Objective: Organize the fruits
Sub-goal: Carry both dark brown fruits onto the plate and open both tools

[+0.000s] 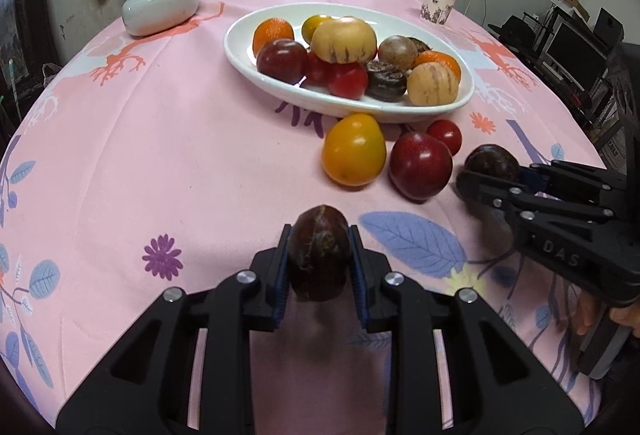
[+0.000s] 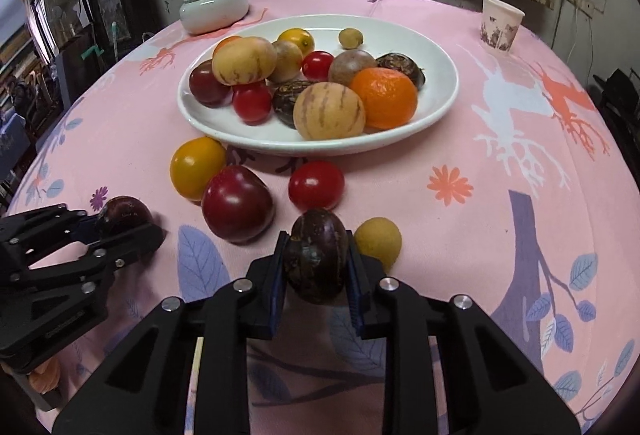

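Observation:
In the left wrist view my left gripper (image 1: 320, 232) is shut on a dark brown passion fruit (image 1: 319, 259), held just above the pink cloth. My right gripper (image 2: 316, 237) is shut on a dark purple passion fruit (image 2: 316, 259); it appears at the right of the left wrist view as well. Loose on the cloth lie a yellow-orange tomato (image 2: 197, 167), a dark red plum (image 2: 237, 203), a small red tomato (image 2: 316, 185) and a small yellow fruit (image 2: 378, 241). Behind them the white oval plate (image 2: 440, 67) holds several fruits.
A pale lidded ceramic jar (image 1: 160, 7) stands at the back left of the table. A paper cup (image 1: 438, 3) stands at the back right. A pink patterned cloth (image 1: 160, 155) covers the round table. Furniture and monitors stand beyond its right edge.

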